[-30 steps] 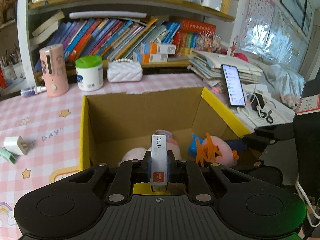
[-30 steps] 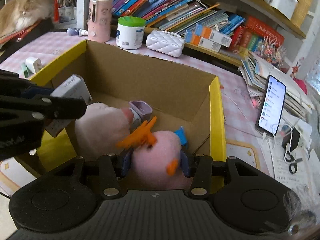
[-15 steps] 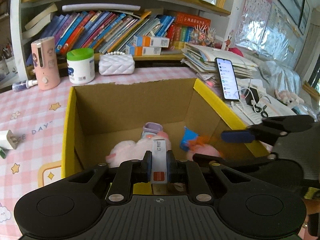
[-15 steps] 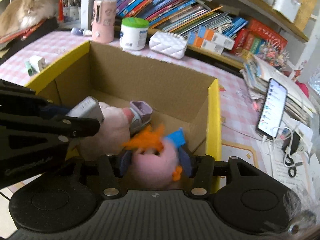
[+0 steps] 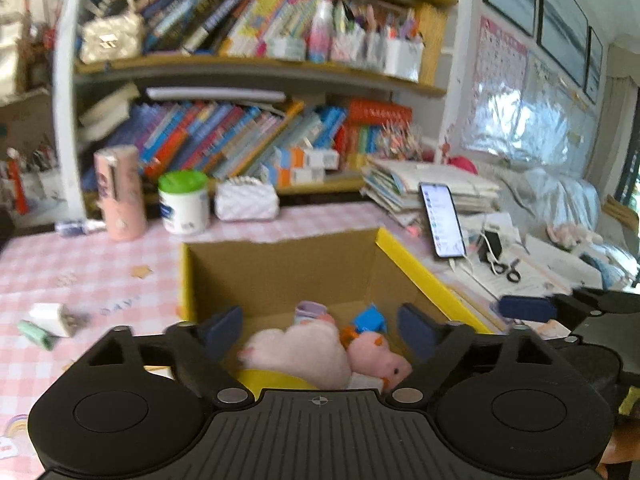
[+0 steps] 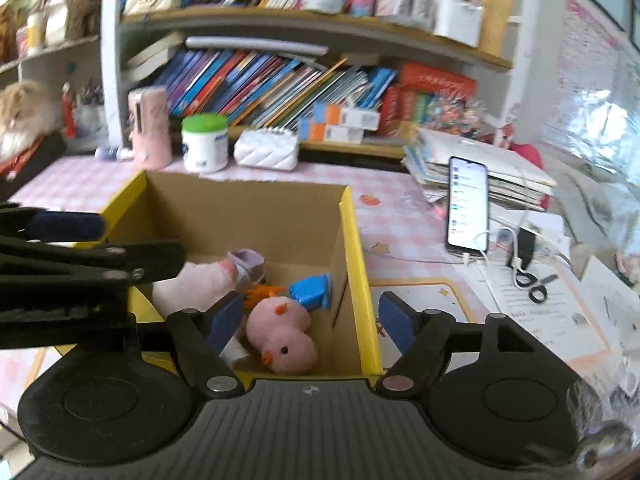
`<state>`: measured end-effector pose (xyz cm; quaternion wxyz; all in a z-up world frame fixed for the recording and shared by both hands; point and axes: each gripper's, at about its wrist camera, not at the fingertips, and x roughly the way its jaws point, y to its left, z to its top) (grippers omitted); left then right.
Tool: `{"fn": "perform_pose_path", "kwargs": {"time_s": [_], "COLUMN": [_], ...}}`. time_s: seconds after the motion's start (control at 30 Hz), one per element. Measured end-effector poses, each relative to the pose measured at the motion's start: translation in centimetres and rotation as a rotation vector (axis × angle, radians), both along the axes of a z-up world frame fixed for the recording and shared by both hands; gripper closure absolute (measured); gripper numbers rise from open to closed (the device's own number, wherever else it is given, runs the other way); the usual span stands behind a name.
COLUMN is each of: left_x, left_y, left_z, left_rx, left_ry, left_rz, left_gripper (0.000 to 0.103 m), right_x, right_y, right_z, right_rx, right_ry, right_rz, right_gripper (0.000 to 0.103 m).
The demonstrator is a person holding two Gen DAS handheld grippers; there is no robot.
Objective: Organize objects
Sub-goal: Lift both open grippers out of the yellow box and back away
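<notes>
Both the left gripper (image 5: 320,326) and right gripper (image 6: 310,316) hover with jaws spread, empty, above the cardboard box (image 6: 354,240), where the pink chick plush (image 6: 282,334) lies stowed.

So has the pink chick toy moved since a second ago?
Yes. The pink chick toy has dropped out of the right gripper, whose jaws are open, and lies on the cardboard box floor near its front wall.

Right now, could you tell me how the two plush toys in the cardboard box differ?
The pink chick plush has a black eye, an orange beak and orange tuft; the pale pink plush shows no face here. The chick is compact and rounded; the pale one is larger and longer. Both lie inside the cardboard box, side by side.
</notes>
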<state>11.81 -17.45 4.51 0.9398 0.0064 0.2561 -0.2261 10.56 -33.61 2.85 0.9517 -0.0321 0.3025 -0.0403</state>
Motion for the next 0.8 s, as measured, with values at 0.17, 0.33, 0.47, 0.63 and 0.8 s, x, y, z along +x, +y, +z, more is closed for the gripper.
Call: {"fn": "perform_pose_path", "kwargs": {"time_s": [0.17,0.33,0.47,0.63,0.8], "left_x": [-2.4,-4.2,-5.6,-6.8,-8.0], "left_y": [2.6,5.7,8.1,10.5,12.5], "left_z": [0.2,-0.6,-1.6,-2.9,-3.7], "left_rx": [0.000,0.043,0.081,0.125,0.141], "left_ry": [-0.039,-0.020,0.015,0.068,0.108], "left_rz": [0.067,0.129,0.170,0.198,0.214], "left_gripper": [0.010,0.007,0.007,0.006,0.004], "right_x": [-2.2,-4.2,-5.4,-6.8,-7.9], "right_y": [0.6,2.5,4.2,6.4,9.1], "right_z": [0.4,-0.1,-0.9,-2.0,-2.9], "right_rx": [0.060,0.121,0.103,0.069,0.070], "right_ry": [-0.028,-0.012,0.005,0.031,0.083], "right_rz": [-0.096,-0.157,-0.197,-0.221,-0.194], "right_gripper": [0.018,0.012,0.007,0.002,0.000]}}
